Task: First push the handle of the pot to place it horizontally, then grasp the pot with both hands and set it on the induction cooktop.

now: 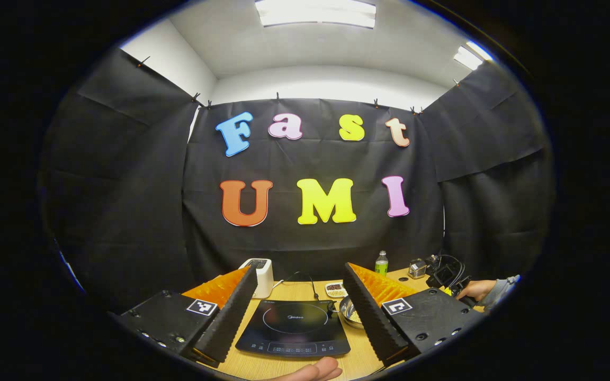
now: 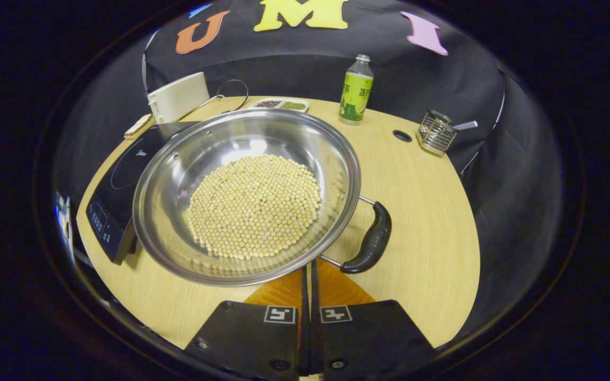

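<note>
A steel pot point(image 2: 188, 159) holding pale beans point(image 2: 254, 203) sits on the wooden table point(image 2: 421, 222). Its black handle point(image 2: 374, 241) points to the lower right. My right gripper point(image 2: 307, 270) is shut, its tips at the pot's near rim just left of the handle, with nothing seen between them. The black induction cooktop point(image 2: 119, 174) lies at the pot's left, and the pot's rim overlaps it in this view. My left gripper point(image 1: 301, 270) hangs open above the cooktop point(image 1: 293, 328), with the pot's edge point(image 1: 348, 313) beside its right finger.
A white appliance point(image 2: 178, 96) and a small divided dish point(image 2: 281, 104) stand at the back, with a green bottle point(image 2: 357, 90) and a wire holder point(image 2: 436, 132) to the right. A hand point(image 1: 315, 370) shows at the near table edge. Bare wood lies right of the pot.
</note>
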`<control>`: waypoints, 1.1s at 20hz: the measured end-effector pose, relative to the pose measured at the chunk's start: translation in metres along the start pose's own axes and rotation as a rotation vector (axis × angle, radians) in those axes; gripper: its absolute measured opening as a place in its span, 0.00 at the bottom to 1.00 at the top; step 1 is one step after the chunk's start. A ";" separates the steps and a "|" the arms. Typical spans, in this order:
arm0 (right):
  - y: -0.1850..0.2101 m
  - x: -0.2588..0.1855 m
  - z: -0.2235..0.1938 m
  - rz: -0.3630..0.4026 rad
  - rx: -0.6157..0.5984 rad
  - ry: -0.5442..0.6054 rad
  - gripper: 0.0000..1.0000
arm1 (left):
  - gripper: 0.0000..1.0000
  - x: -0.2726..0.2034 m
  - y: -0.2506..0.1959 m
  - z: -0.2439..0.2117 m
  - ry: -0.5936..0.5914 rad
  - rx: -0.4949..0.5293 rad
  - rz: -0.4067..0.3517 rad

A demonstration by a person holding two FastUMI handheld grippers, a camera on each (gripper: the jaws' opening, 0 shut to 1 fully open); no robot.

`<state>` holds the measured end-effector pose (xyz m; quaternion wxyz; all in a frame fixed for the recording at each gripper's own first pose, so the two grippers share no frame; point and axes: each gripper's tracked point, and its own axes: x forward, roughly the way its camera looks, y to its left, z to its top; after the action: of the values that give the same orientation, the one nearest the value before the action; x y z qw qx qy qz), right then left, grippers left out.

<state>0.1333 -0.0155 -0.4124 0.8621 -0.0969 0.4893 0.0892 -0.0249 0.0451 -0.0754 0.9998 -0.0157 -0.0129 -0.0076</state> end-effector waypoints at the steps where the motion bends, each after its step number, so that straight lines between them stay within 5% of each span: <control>1: -0.003 0.001 0.000 -0.005 0.003 -0.003 0.04 | 0.96 0.001 0.001 -0.002 0.005 0.000 0.005; 22: -0.046 0.038 0.042 0.016 0.159 -0.135 0.04 | 0.97 0.056 -0.022 -0.053 0.139 -0.007 -0.018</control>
<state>0.1984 -0.0470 -0.4204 0.8974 -0.0179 0.4363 0.0633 0.0316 0.0210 -0.1259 0.9981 -0.0185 0.0562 -0.0175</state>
